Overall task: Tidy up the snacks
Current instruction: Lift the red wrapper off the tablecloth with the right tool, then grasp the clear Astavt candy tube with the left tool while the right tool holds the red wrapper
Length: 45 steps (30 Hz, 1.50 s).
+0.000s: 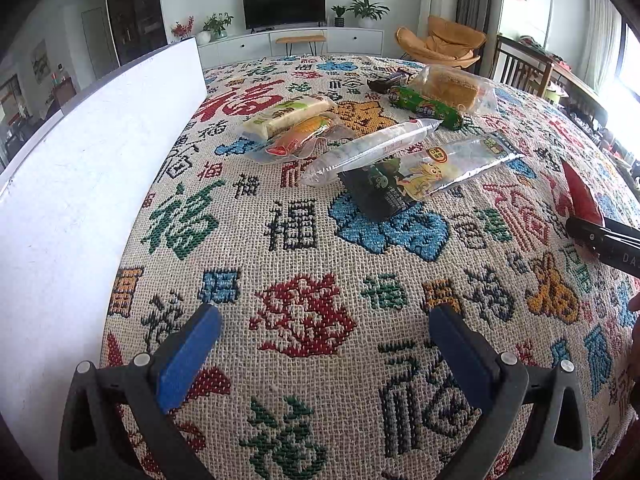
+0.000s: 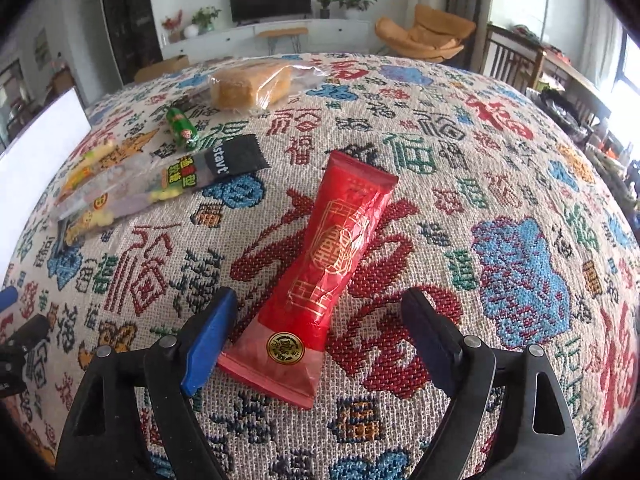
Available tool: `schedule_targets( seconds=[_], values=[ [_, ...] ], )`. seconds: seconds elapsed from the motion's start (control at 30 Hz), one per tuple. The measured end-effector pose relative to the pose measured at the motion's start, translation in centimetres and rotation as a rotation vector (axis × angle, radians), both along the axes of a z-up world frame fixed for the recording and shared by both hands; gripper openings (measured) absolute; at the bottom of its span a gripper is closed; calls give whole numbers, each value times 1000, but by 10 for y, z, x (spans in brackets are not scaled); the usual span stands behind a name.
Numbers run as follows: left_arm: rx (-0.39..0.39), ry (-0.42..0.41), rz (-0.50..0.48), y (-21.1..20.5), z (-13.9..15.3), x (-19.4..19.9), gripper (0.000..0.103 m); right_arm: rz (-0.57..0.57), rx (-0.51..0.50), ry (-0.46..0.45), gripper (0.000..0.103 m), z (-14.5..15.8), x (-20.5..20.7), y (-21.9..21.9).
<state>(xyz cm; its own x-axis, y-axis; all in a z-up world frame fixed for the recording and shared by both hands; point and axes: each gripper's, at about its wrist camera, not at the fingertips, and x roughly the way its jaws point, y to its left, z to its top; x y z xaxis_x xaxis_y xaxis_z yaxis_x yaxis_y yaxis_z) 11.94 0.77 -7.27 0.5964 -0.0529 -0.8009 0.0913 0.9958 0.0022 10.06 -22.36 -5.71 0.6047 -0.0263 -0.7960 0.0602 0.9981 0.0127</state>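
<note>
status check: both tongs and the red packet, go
Left tongs open, empty, over bare cloth. Right tongs open, straddling the red packet, pads not touching; packet flat on tablecloth. Nothing blocking; other snacks lie apart.

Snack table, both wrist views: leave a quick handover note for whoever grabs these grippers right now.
Left gripper: open, empty, over bare patterned woven tablecloth.
Right gripper: open; the red foil snack packet with gold print lies on the cloth between its fingers, not gripped.
Remaining snacks, including the green sausage stick and clear-wrapped sponge cake, lie loosely piled toward the far side.
White board stands at left.
Done: nothing visibly sorted. Left: all packets.
</note>
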Motion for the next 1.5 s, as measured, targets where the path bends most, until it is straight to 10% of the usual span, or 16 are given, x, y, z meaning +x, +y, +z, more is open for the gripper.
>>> schedule_targets(
  seconds=[0.63, 0.97, 1.23, 1.5],
  values=[
    [3, 39, -27, -2, 4, 1, 103, -1, -2, 0, 87, 0, 7, 8],
    [86, -19, -337, -74, 51, 46, 102, 0, 0, 1, 87, -1, 10, 10],
    [175, 37, -452, -118, 29, 93, 76, 0, 1, 1, 88, 0, 9, 9],
    [47, 96, -385, -94, 15, 107, 74, 0, 2, 1, 88, 0, 10, 9]
  ],
)
